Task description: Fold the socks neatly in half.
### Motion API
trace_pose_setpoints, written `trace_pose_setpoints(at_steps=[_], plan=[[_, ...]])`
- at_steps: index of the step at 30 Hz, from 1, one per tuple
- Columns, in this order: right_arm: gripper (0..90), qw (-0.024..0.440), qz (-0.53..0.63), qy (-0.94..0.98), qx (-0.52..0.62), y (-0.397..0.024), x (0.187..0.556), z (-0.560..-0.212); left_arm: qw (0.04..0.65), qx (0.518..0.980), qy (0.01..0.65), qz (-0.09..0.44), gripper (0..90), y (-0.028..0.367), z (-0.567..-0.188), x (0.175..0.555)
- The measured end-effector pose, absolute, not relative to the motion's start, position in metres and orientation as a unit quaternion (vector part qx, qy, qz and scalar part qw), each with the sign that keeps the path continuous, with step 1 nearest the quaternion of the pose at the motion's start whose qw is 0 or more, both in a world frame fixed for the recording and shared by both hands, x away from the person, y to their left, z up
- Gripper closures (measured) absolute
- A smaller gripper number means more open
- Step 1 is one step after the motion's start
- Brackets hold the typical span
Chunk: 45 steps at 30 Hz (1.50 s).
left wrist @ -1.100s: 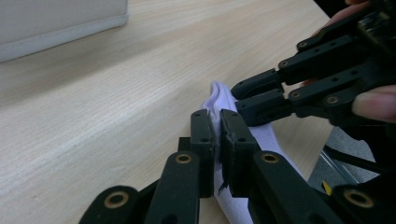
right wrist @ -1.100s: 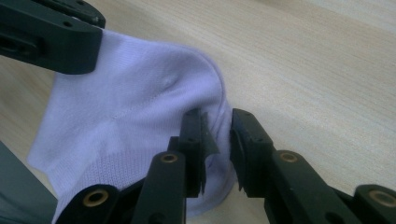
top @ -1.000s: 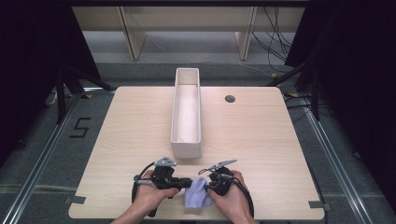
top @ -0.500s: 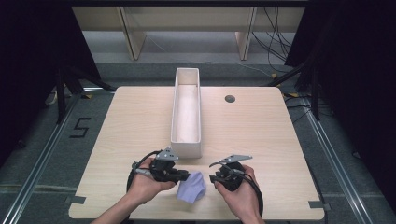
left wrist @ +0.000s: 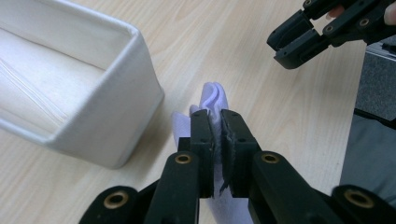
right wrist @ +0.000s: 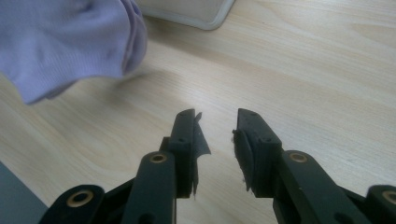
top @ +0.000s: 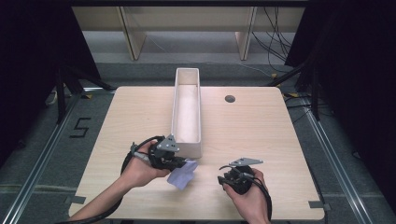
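Low and left of centre in the high view, the left gripper [top: 183,164] pinches a lilac sock [top: 181,173] just below the near end of the long white tray [top: 173,122]. The tray's long axis runs straight up the frame. The right gripper [top: 222,178], lower right, has its 2 jaws spread with nothing between them, apart from the sock.

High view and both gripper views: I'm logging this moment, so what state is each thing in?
Left hand-held gripper: shut on the cloth.
Right hand-held gripper: open, holding nothing.
Purple cloth: bunched, pinched beside the box's near end.
White box: upright, open-topped, looks empty.
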State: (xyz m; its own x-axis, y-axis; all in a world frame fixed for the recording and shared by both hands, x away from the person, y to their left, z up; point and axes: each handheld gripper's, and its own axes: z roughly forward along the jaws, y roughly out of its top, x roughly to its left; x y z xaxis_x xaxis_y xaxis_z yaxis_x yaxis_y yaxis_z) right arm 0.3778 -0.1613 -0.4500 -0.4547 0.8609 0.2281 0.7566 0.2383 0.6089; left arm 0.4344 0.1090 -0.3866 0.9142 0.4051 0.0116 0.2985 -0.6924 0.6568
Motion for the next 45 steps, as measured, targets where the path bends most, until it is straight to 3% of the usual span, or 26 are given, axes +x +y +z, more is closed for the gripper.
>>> trace_pose_setpoints(at_steps=[5, 12, 45], plan=[[67.5, 0.095, 0.343, 0.787, 0.503, -0.171, 0.378, -0.457, 0.34, 0.918, 0.187, 0.084, 84.0, 0.109, -0.375, 0.439], [67.0, 0.094, 0.341, 0.776, 0.522, -0.182, 0.375, -0.465, 0.359, 0.908, 0.198, 0.088, 84.0, 0.106, -0.367, 0.44], [67.4, 0.102, 0.346, 0.773, 0.523, -0.19, 0.378, -0.472, 0.339, 0.91, 0.195, 0.138, 84.1, 0.106, -0.307, 0.483]])
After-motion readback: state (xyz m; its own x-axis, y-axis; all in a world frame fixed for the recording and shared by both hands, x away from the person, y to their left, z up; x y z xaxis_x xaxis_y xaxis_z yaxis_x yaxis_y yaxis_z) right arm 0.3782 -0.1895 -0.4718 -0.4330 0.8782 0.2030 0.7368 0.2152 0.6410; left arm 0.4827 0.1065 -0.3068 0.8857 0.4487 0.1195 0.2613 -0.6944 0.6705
